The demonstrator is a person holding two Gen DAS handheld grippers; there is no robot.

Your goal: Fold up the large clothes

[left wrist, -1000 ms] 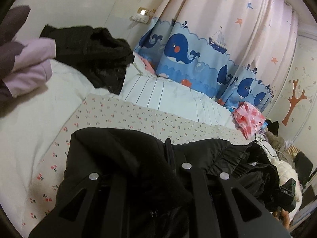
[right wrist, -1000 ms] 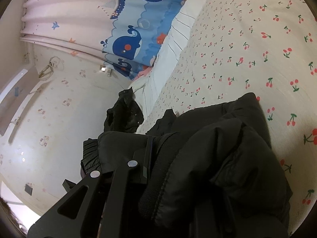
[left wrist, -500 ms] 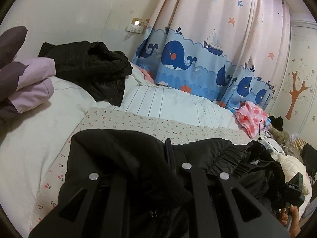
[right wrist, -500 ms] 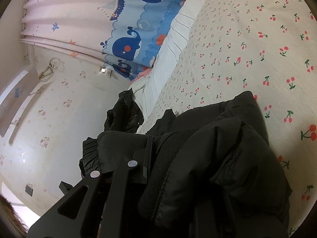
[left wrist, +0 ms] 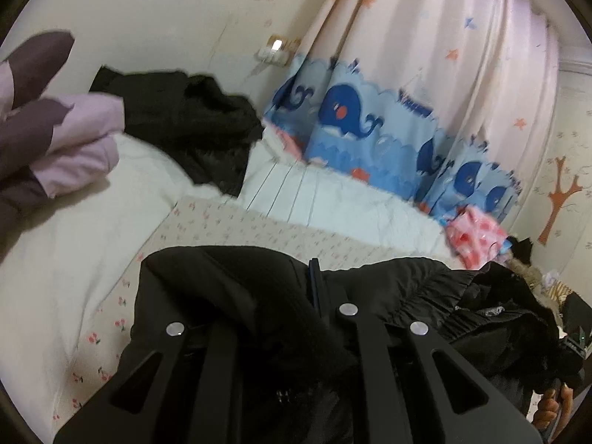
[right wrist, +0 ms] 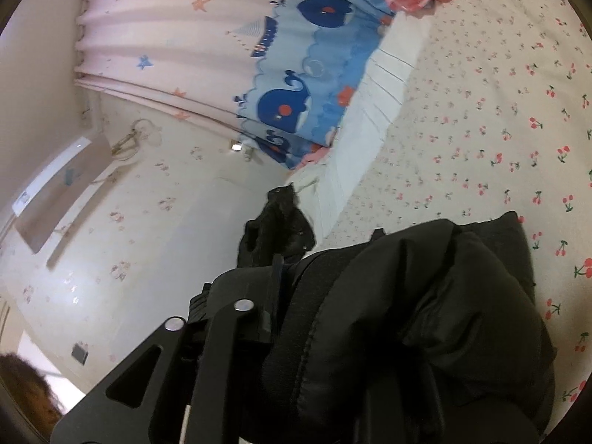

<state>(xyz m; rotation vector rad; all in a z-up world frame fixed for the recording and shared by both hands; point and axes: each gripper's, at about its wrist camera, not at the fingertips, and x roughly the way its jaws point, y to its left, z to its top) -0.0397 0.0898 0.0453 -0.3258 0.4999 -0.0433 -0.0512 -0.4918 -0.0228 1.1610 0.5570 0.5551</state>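
A big black padded jacket [left wrist: 229, 288] hangs between both grippers above the cherry-print bedsheet [left wrist: 236, 222]. My left gripper [left wrist: 296, 296] is shut on a bunched edge of the jacket; the cloth covers its left finger. My right gripper [right wrist: 314, 296] is shut on another thick fold of the same jacket [right wrist: 425, 296], which drapes over its right finger. The jacket's gathered hem [left wrist: 444, 288] stretches to the right in the left wrist view.
A second black garment [left wrist: 192, 125] and folded lilac clothes [left wrist: 77, 148] lie at the bed's far left. A pink cloth [left wrist: 477, 229] lies at the right by the whale curtain [left wrist: 370, 111]. A white striped quilt [left wrist: 314, 192] runs along the curtain. Cherry sheet [right wrist: 499, 129] spreads to the right.
Both grippers have lifted and tilted upward with the jacket, so more wall and curtain shows. The grip on the jacket is unchanged.
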